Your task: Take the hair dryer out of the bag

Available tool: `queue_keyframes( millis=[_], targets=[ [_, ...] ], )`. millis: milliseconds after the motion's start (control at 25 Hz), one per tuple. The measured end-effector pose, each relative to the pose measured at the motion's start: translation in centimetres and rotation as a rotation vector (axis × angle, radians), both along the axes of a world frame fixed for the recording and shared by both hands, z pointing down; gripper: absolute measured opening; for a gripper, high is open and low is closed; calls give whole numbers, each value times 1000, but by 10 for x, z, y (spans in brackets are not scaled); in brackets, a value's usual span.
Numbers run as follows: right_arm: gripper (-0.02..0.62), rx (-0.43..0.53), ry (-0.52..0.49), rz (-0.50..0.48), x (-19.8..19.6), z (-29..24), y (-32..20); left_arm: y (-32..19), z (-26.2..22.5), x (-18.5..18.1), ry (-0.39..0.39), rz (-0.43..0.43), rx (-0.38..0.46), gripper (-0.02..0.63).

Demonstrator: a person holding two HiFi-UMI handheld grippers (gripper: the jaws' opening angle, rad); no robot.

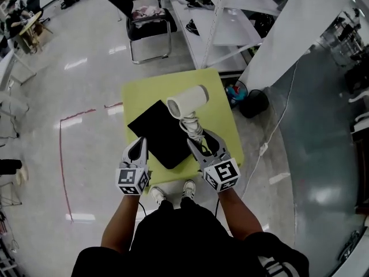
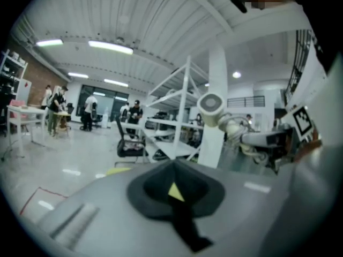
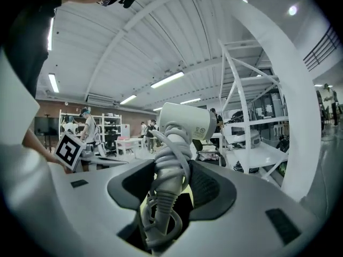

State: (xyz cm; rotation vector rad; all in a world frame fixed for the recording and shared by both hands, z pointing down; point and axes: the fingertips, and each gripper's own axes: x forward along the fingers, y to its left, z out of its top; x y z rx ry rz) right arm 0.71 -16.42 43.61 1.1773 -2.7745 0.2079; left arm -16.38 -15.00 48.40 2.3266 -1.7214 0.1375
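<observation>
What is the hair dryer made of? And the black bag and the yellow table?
Hair dryer: looks like hard plastic, cream-white and smooth, with a soft shine on its barrel. Its cord: probably rubbery plastic, pale grey, bending in tight loops round the handle. Bag: likely cloth, matte black, lying flat and limp. Table: yellow-green top, smooth and dull; painted wood or laminate, the look doesn't tell.

Small yellow-green table (image 1: 144,97) — a black bag (image 1: 161,136) lies on it.

Smooth plastic hair dryer (image 1: 188,101), matt cloth bag (image 1: 161,134).
</observation>
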Motion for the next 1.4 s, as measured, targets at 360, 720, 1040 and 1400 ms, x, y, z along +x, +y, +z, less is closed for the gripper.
queue_keyframes(
  millis=[360,720,1040,1400],
  targets=[
    [201,124,-79,29,-14,-62,-14,5,-48,6,0,11,91,6],
    [199,174,-98,47,-21,-82,-18,0,-81,-2,-21,-5,154,6],
    [199,207,-118,34,-25,-97,-15,2,-94,-1,-69,2,178,6],
    [199,239,-128,11,-31,-105,-11,1,-100,0,-73,10,192,6]
  ],
)
